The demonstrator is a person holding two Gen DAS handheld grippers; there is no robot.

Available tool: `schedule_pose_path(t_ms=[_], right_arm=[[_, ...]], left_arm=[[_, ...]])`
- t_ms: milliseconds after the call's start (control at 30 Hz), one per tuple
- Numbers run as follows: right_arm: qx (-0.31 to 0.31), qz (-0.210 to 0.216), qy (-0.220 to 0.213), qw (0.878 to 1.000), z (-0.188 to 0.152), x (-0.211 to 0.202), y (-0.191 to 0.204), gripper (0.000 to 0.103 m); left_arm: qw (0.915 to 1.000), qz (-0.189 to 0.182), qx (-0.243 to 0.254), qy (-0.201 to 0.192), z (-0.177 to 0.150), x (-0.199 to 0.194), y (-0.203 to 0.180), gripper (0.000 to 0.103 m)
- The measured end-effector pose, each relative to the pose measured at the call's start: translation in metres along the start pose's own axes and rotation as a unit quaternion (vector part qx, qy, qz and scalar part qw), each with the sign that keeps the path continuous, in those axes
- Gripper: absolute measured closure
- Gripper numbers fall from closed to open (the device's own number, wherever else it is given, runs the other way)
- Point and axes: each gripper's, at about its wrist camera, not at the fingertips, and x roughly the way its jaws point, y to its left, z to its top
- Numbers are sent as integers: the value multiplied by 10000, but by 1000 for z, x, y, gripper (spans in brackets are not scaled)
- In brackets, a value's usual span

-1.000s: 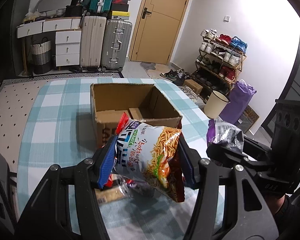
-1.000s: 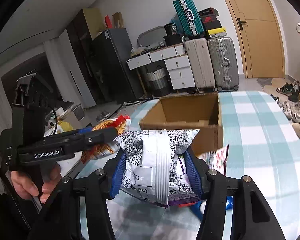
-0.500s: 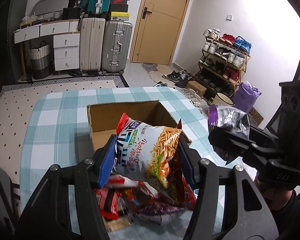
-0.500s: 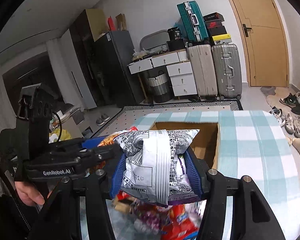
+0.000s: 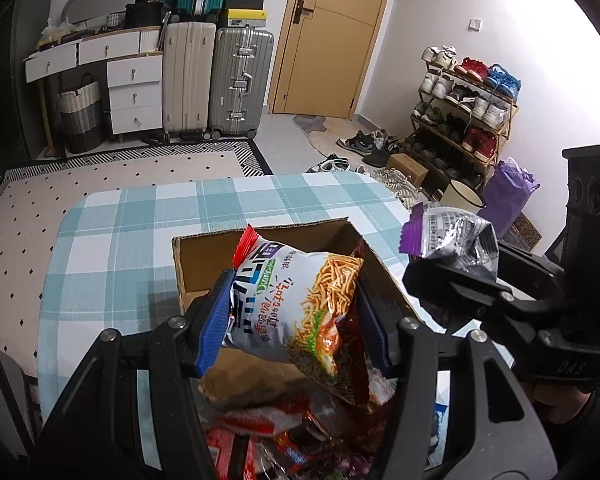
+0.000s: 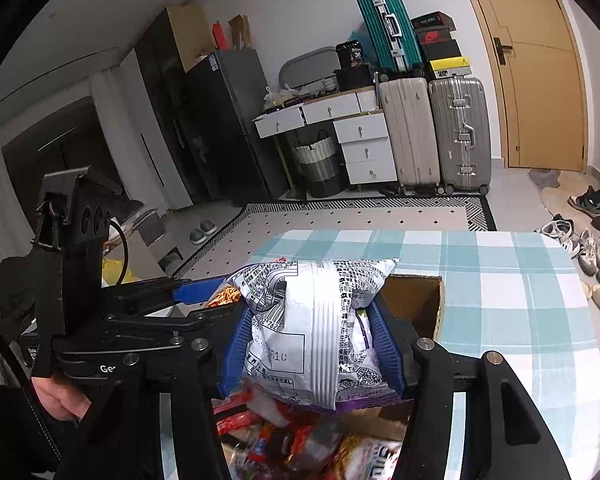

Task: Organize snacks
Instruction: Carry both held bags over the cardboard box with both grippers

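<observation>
We held the noodle-snack bag [image 5: 300, 308] at the centre of the left-wrist frame, pinched by its sides between the left gripper [image 5: 296, 320] pads so it hung clear above the cardboard box [image 5: 268, 256]. The right gripper [image 6: 312, 340] likewise clamped the silver-and-purple packet [image 6: 312, 320], mid-frame in its own view, its back seam facing the camera. Beneath both, at the lower edge, lay the loose snack pile [image 6: 300, 444]. We judged side grips suited drops into the open box on the checked tablecloth [image 5: 148, 216].

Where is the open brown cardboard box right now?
The brown cardboard box sits on the teal checked tablecloth, just behind the noodle snack bag in the left gripper.
</observation>
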Motion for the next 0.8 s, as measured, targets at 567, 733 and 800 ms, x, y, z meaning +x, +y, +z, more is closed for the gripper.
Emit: schedule_pose_path(t_ms=[567, 733, 800], right_arm=[[114, -105, 323, 9994, -9, 57, -37, 47], [77, -151, 360, 9992, -13, 65, -41, 46], [40, -171, 372, 9992, -14, 68, -43, 44]], left_arm=[[9994, 43, -154, 314, 5, 74, 25, 47], [9991, 1, -271, 340, 3, 81, 30, 45], [9987, 28, -319, 394, 3, 84, 33, 39]])
